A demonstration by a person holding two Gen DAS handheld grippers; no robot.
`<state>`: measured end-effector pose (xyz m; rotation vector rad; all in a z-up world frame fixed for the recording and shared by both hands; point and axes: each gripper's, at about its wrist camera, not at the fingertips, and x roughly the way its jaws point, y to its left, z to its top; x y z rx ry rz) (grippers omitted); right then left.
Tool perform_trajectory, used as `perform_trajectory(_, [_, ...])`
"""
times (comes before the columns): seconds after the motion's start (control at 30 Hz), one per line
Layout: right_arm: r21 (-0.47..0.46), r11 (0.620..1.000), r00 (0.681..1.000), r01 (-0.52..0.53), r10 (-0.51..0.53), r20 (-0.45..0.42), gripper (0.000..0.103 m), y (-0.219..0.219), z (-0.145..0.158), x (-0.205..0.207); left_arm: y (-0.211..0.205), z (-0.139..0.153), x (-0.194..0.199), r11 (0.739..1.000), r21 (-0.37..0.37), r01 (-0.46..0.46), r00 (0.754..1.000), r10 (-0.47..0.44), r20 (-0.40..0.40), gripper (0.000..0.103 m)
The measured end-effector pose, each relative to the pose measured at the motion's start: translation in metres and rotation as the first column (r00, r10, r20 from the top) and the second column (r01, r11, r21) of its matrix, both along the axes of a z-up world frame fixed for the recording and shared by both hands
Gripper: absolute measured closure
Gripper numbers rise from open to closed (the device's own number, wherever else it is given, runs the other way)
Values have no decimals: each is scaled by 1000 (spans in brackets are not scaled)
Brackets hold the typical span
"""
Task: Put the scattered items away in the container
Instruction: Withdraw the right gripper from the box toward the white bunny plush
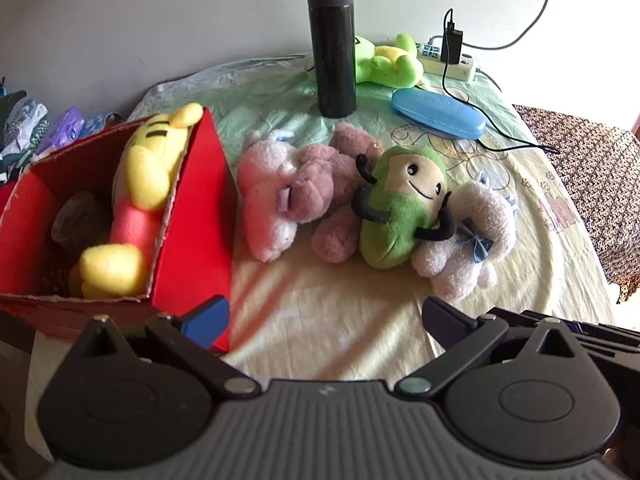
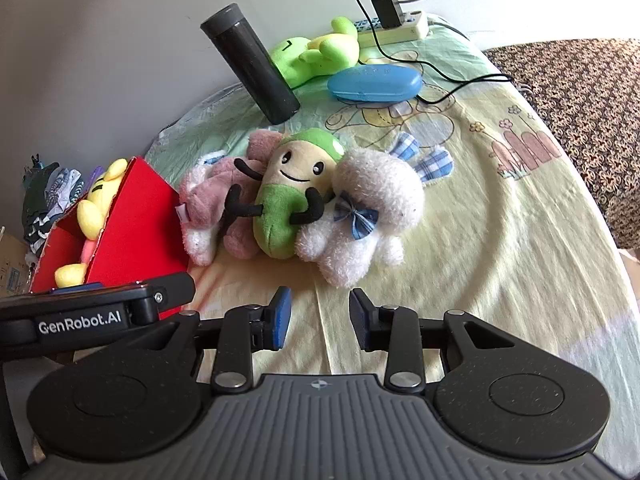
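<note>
A red box point(image 1: 192, 216) at left holds a yellow toy point(image 1: 144, 176). Beside it on the sheet point(image 1: 340, 320) lie a pink plush point(image 1: 264, 188), a mauve plush point(image 1: 320, 188), a green bean toy point(image 2: 288, 200) and a white bunny point(image 2: 360, 220), pressed together. The left gripper point(image 1: 324, 316) gapes wide and empty; the right gripper point(image 2: 320, 316) stands narrower, gripping nothing.

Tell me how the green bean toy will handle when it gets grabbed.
The green bean toy looks soft and stuffed, so it will probably squash and feel light. Its thin black arms would likely flop. It leans against the white plush and pink plush, so lifting may nudge them.
</note>
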<state>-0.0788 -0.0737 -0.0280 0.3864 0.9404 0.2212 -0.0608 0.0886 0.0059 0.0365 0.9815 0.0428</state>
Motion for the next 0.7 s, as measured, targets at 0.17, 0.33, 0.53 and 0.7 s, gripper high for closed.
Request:
perform_trajectory(0.17, [32, 999, 999, 30, -29, -43, 67, -10, -9, 2, -8, -11, 1, 1000, -9, 20, 999, -20, -25, 1])
perform_trajectory(0.33, [47, 996, 995, 81, -78, -70, 67, -25, -16, 2, -16, -29, 5, 995, -73, 66, 997, -68, -29, 2])
perform_trajectory(0.53, [87, 987, 988, 132, -124, -87, 66, -42, -24, 5, -22, -47, 7, 980, -150, 129, 991, -135, -25, 5])
perform_trajectory(0.7, [88, 985, 985, 151, -142, -98, 66, -49, -32, 13, -34, -51, 12, 964, -140, 226, 974, -222, 44, 5])
